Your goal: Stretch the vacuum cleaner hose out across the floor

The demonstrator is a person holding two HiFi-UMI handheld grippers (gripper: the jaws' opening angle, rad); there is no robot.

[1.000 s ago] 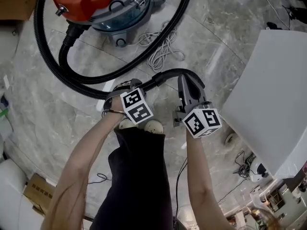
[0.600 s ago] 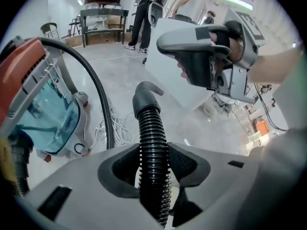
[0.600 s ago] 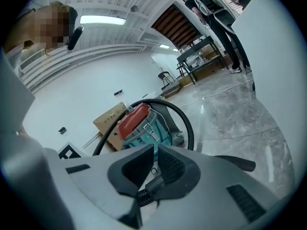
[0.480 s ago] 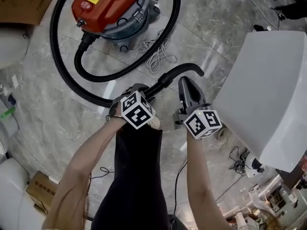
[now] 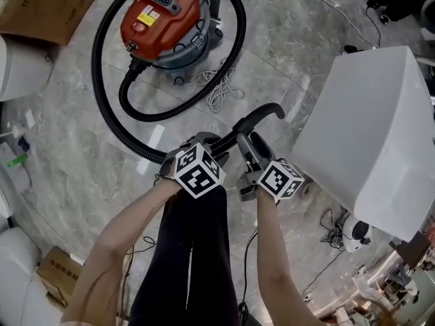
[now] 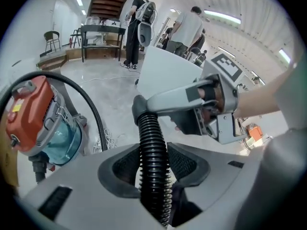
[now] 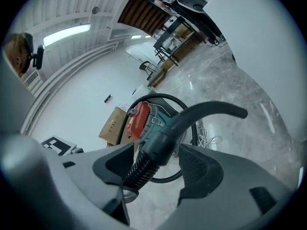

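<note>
Well, hardly begun: the hose (image 6: pixel 149 133) loops round the vacuum cleaner (image 5: pixel 163 15) at eleven o'clock; my left gripper (image 6: pixel 153 165) clamps it, right gripper (image 7: pixel 158 170) just opened around its cuff.

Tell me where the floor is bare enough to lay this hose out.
Bare floor lies between the vacuum cleaner and the white box, and left of the hose loop. Crowded: the white cord beside the vacuum cleaner, and cables by the box.

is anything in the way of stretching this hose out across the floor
Yes. A large white box stands close on the right, and ahead the hose loops round the vacuum cleaner, with a loose white cord beside it.
</note>
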